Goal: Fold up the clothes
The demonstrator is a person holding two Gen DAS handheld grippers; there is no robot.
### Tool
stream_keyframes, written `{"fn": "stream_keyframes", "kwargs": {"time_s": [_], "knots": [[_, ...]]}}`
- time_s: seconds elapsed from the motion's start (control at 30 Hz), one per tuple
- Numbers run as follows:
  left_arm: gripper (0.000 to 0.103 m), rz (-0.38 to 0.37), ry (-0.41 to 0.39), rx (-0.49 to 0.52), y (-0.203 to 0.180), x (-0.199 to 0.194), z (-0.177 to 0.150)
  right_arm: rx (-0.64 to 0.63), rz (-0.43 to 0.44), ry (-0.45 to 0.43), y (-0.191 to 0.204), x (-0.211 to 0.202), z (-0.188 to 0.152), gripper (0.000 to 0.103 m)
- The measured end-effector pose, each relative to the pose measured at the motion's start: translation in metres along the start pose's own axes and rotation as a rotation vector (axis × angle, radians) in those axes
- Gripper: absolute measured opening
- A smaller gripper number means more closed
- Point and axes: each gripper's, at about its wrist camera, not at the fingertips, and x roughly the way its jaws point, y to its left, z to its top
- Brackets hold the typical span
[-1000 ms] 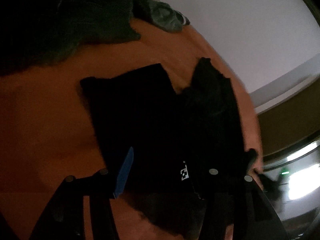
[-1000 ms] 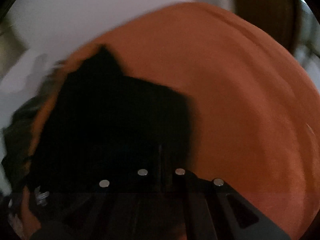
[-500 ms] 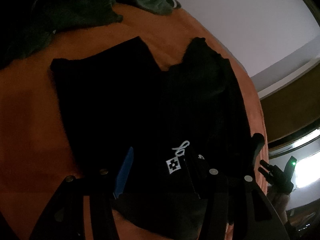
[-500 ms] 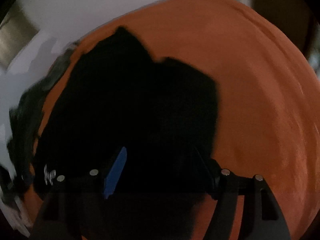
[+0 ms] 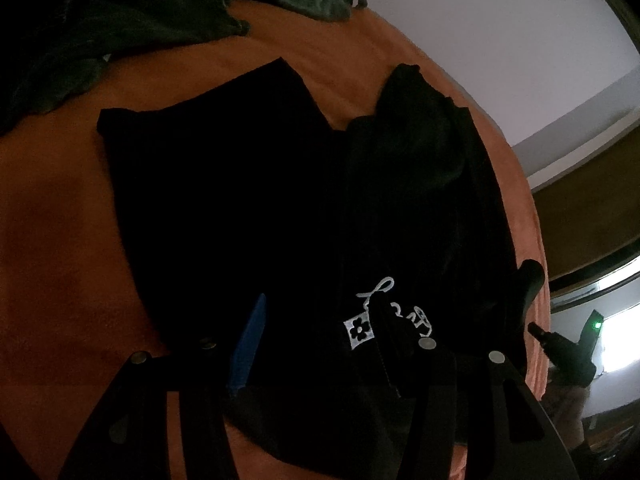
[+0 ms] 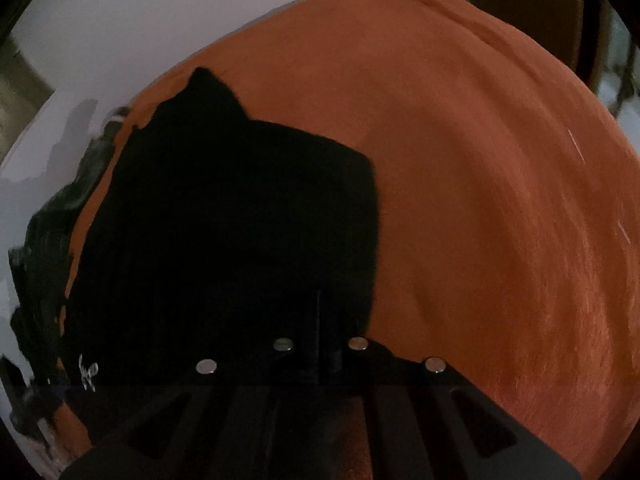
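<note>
On the orange-covered bed (image 5: pixel 60 248) lies a black garment (image 5: pixel 240 208), spread mostly flat with one squared corner pointing toward the far edge and a second, more rumpled section (image 5: pixel 432 160) bunched up along its right side in the left wrist view. A small white printed patch with a flower and some cursive lettering (image 5: pixel 360 326) shows on the cloth near the lower middle of that view.

The left tongs (image 5: pixel 320 344) hover over the near part of the garment with their jaws parted; the blue pad of one finger (image 5: pixel 250 344) stands clear against the black cloth, and the other finger sits beside the white print. Whether the pads press on any fabric cannot be told, since cloth and fingers are both black and the light is dim.

From the right wrist view, the right tongs (image 6: pixel 320 344) are clenched, their fingers drawn together after just having been closing. They sit at the near right edge of the black garment (image 6: pixel 240 240); it is too dark to tell whether a fold of cloth is caught between them. To the right the orange bed cover (image 6: pixel 500 200) is bare.

At the far side of the bed, a heap of dark green clothes (image 5: pixel 132 20) lies beyond the black garment, apart from it. A pale wall (image 5: pixel 500 20) rises behind the bed.
</note>
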Motion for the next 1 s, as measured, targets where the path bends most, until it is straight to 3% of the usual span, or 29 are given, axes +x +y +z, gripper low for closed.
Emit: {"fn": "stream_keyframes", "kwargs": {"time_s": [0.2,0.27,0.3,0.33,0.4,0.43,0.77,0.83,0.87,0.9,0.93,1.0], "knots": [[0.054,-0.009,0.004,-0.024,0.006,-0.001,-0.003,-0.034,-0.002,0.055,0.012,0.01,0.001,0.001],[0.054,-0.016,0.002,-0.033,0.008,-0.002,-0.005,-0.023,0.0,0.069,0.014,0.015,0.002,0.008],[0.054,-0.018,0.002,-0.036,0.008,-0.003,-0.005,-0.012,0.007,0.076,0.017,0.017,0.002,0.022],[0.054,-0.019,0.003,-0.037,0.008,-0.003,-0.006,0.001,0.017,0.076,0.018,0.017,0.002,0.051],[0.054,-0.022,0.006,-0.038,0.009,-0.004,-0.008,0.03,0.045,0.061,0.015,0.013,0.001,0.082],[0.054,-0.025,0.007,-0.04,0.009,-0.004,-0.008,0.043,0.056,0.053,0.014,0.012,0.001,0.084],[0.055,-0.031,0.018,-0.044,0.005,0.002,-0.009,0.127,0.108,0.084,0.001,0.014,0.001,0.082],[0.055,-0.029,0.027,-0.038,0.004,0.003,-0.01,0.152,0.118,0.092,0.001,0.017,0.004,0.058],[0.055,-0.029,0.036,-0.034,0.002,0.005,-0.01,0.15,0.106,0.091,0.003,0.019,0.005,0.031],[0.055,-0.031,0.047,-0.027,0.001,0.007,-0.01,0.138,0.083,0.085,0.005,0.019,0.007,0.011],[0.055,-0.031,0.053,-0.02,-0.001,0.009,-0.011,0.126,0.061,0.08,0.008,0.02,0.008,0.0],[0.055,-0.03,0.056,-0.003,-0.003,0.01,-0.012,0.106,0.052,0.046,0.012,0.014,0.009,0.0]]}}
